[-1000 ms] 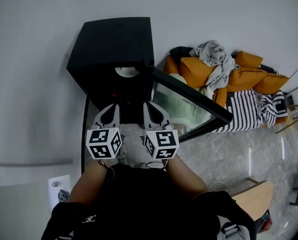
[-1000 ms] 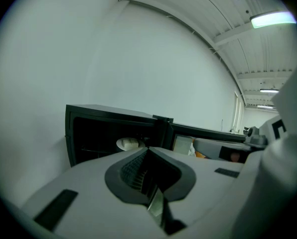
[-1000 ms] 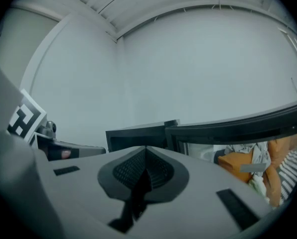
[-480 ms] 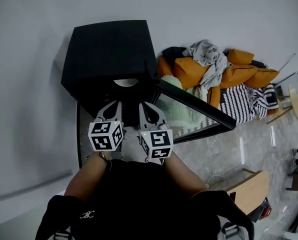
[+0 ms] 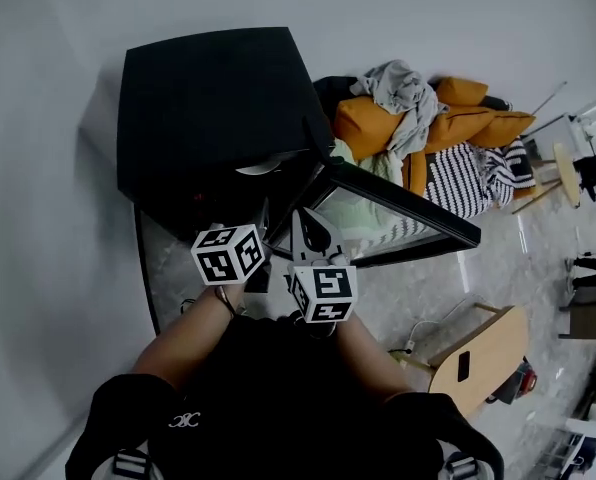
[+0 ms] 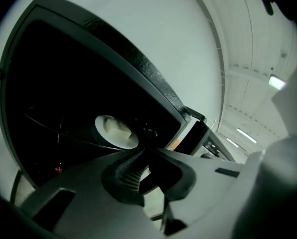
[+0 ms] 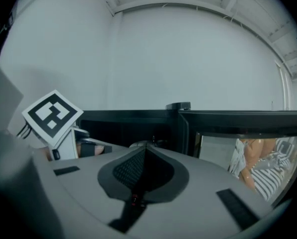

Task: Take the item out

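A black oven-like cabinet [image 5: 213, 98] stands against the wall with its glass door [image 5: 398, 208] swung open to the right. Inside the dark cavity sits a white bowl [image 5: 261, 165], which the left gripper view shows as a pale round dish [image 6: 116, 132] on a wire rack. My left gripper [image 5: 263, 220] is rolled to one side just in front of the opening, below the bowl and apart from it; its jaws [image 6: 146, 151] meet at the tips, empty. My right gripper [image 5: 306, 226] is beside it near the door hinge, shut on nothing [image 7: 147, 146].
To the right lies a heap of orange cushions and grey clothes [image 5: 418, 118] and a striped fabric [image 5: 468, 173]. A wooden board [image 5: 478, 353] lies on the marble floor [image 5: 398, 298]. A grey wall [image 5: 38, 218] lies to the left of the cabinet.
Both grippers have moved closer to the cabinet's opening. The left one has rolled, so its marker cube now sits tilted. The bowl has not moved.
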`<state>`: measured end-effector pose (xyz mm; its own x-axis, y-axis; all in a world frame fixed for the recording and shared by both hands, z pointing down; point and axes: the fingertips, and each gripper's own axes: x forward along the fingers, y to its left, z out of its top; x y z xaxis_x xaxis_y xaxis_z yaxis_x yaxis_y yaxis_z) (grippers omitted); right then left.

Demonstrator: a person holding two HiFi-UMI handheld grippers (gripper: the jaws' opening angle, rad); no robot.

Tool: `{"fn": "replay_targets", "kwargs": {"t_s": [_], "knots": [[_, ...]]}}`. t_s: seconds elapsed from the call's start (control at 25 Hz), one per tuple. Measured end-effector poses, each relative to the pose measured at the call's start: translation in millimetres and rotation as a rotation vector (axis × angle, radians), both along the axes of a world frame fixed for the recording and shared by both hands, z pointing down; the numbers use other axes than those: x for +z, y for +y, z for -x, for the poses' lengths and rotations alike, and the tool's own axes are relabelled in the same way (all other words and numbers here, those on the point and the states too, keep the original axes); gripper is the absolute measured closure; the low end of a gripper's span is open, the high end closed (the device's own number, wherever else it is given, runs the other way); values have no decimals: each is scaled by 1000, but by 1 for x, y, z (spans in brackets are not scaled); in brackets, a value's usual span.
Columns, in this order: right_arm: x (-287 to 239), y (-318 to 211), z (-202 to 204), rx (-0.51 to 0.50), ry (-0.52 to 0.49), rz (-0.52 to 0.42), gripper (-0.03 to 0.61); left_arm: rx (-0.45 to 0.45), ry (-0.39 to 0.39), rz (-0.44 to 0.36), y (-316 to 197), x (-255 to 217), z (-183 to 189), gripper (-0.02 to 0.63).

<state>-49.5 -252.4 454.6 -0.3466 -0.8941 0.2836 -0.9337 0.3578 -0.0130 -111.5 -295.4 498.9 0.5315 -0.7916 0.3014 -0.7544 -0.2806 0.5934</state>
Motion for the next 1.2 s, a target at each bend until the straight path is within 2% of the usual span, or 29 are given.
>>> {"fn": "replay_targets", "kwargs": {"t_s": [0.32, 0.44, 0.52, 0.56, 0.76, 1.0, 1.2], "knots": [[13, 2, -3, 6, 50, 23, 571, -82, 264, 116, -29, 22, 3, 603], [9, -1, -10, 0, 62, 14, 571, -92, 463, 241, -36, 36, 0, 598], [10, -4, -17, -6, 69, 17, 571, -104, 589, 310, -43, 44, -1, 559], [12, -6, -21, -6, 70, 20, 571, -112, 629, 326, -46, 46, -1, 551], [9, -17, -43, 7, 67, 9, 571, -168, 695, 333, -59, 51, 5, 551], [11, -21, -51, -9, 72, 12, 571, -218, 705, 347, -66, 59, 5, 551], [14, -23, -59, -11, 75, 20, 571, -241, 757, 365, -68, 61, 2, 551]]}}
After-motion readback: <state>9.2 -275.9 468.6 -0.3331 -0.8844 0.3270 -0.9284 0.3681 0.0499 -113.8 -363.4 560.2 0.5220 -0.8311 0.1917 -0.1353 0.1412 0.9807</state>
